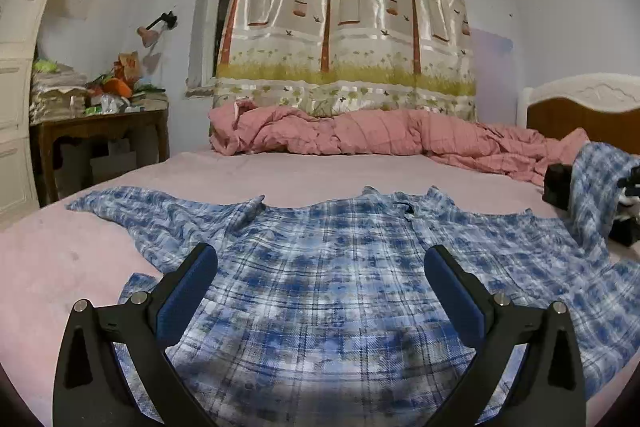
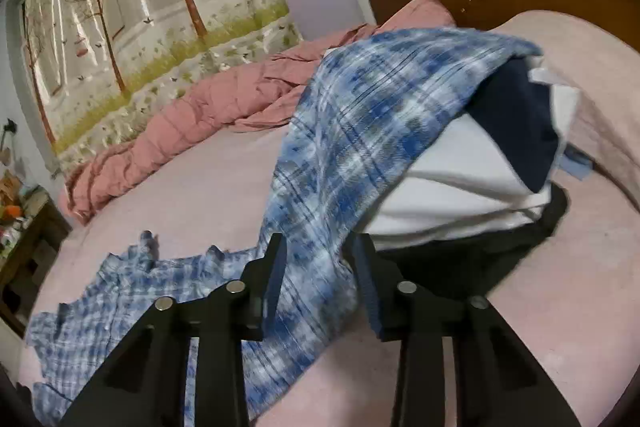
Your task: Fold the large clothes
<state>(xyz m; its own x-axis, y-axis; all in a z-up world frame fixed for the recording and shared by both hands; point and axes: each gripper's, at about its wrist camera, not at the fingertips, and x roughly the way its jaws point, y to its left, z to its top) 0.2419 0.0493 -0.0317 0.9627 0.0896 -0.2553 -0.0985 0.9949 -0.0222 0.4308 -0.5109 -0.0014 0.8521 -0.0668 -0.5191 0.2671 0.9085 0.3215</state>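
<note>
Fingers: left gripper (image 1: 320,259) apart over shirt (image 1: 320,291); right gripper (image 2: 320,263) half-closed around sleeve (image 2: 360,115), grip uncertain. Shirt spread on bed (image 1: 60,267), sleeve trailing toward two o'clock; folding barely begun.

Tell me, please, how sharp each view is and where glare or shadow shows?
Left wrist view: sharp; glare streaks the shiny curtain, and a shadow falls on the plaid shirt nearest the lens. Right wrist view: motion-smeared, especially the sleeve and folded pile.
</note>
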